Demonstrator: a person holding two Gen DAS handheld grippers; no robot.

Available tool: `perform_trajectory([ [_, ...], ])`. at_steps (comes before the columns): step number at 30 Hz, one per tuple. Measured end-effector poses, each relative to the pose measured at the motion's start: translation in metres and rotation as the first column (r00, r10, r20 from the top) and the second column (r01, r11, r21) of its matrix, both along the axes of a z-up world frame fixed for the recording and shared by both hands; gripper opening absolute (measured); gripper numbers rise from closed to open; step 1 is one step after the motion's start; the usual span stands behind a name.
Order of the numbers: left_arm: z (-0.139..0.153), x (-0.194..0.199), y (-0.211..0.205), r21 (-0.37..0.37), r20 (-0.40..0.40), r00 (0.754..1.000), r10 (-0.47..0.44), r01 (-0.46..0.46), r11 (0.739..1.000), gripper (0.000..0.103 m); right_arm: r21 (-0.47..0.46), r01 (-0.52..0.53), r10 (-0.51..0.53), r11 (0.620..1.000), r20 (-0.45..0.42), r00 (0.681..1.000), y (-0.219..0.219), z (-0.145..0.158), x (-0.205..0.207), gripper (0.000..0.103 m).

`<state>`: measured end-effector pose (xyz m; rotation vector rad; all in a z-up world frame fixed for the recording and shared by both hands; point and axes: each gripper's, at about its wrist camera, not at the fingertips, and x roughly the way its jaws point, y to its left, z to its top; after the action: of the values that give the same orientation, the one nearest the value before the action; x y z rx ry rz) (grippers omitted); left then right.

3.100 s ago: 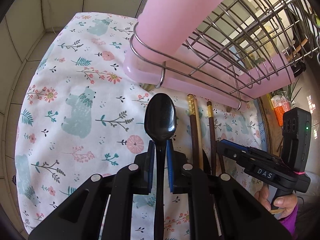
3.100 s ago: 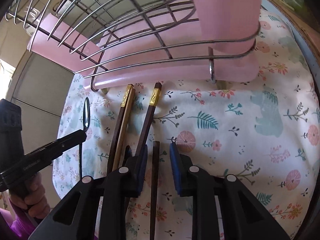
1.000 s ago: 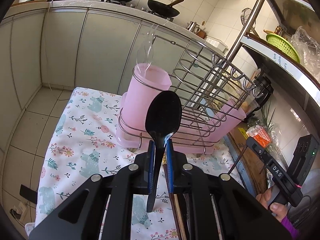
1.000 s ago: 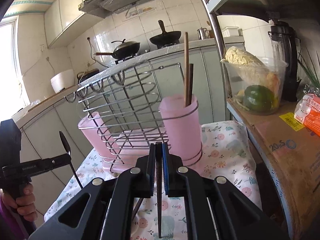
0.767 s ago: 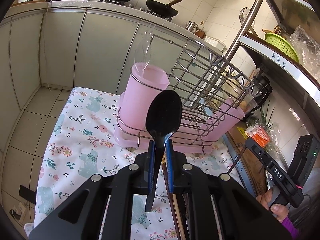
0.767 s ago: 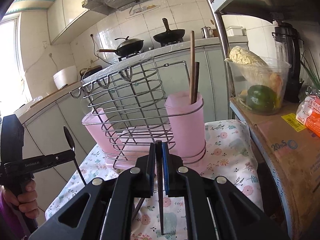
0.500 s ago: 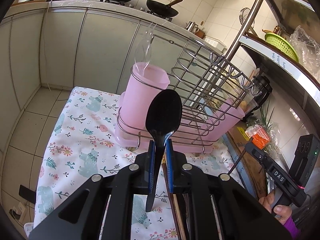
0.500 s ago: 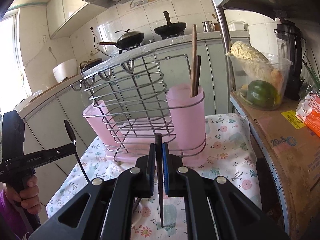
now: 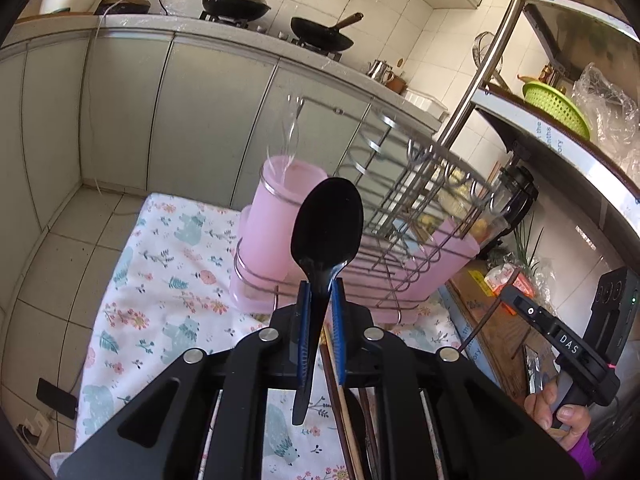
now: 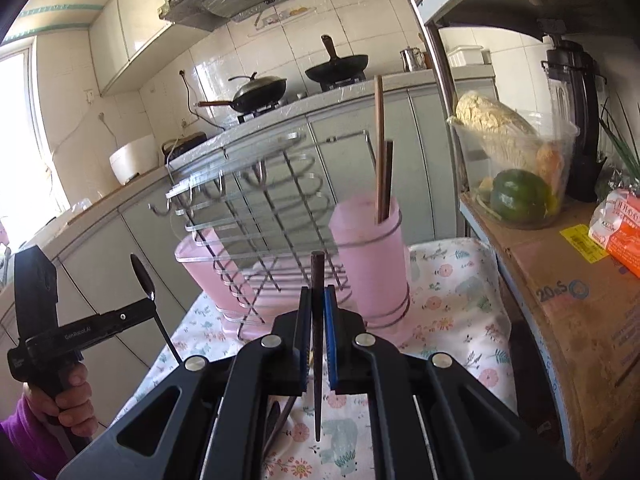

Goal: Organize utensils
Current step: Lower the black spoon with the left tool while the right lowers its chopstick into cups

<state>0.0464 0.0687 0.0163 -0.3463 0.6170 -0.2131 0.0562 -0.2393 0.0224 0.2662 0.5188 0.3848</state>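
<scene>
A glossy black spoon (image 9: pixel 326 236) stands bowl-up at the centre of the left wrist frame, its neck pinched between the blue pads of the left gripper (image 9: pixel 320 300), clamped narrowly around it. In the right wrist frame, centre, the right gripper (image 10: pixel 318 308) is closed on a dark brown chopstick (image 10: pixel 317 320) held upright. Behind it, a pink cup (image 10: pixel 370 264) in the wire rack (image 10: pixel 256 208) holds two chopsticks (image 10: pixel 382 168).
</scene>
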Motion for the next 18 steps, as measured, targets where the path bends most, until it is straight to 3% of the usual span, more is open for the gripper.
perform_trajectory([
  [6, 0.048, 0.001, 0.013, -0.033, 0.1, 0.995, 0.01, -0.006, 0.999, 0.01, 0.05, 0.013, -0.017, 0.999, 0.099, 0.995, -0.016, 0.049, 0.008, 0.006],
  [12, 0.106, 0.011, 0.02, -0.022, 0.238, 0.971, 0.031, -0.026, 0.999, 0.01, 0.087, 0.058, -0.076, 0.995, 0.213, 0.974, -0.031, 0.098, 0.017, 0.006],
  [18, 0.127, 0.036, 0.026, -0.021, 0.298, 0.95, 0.093, -0.091, 0.996, 0.01, 0.115, 0.102, -0.13, 0.988, 0.271, 0.954, -0.044, 0.118, 0.031, 0.006],
])
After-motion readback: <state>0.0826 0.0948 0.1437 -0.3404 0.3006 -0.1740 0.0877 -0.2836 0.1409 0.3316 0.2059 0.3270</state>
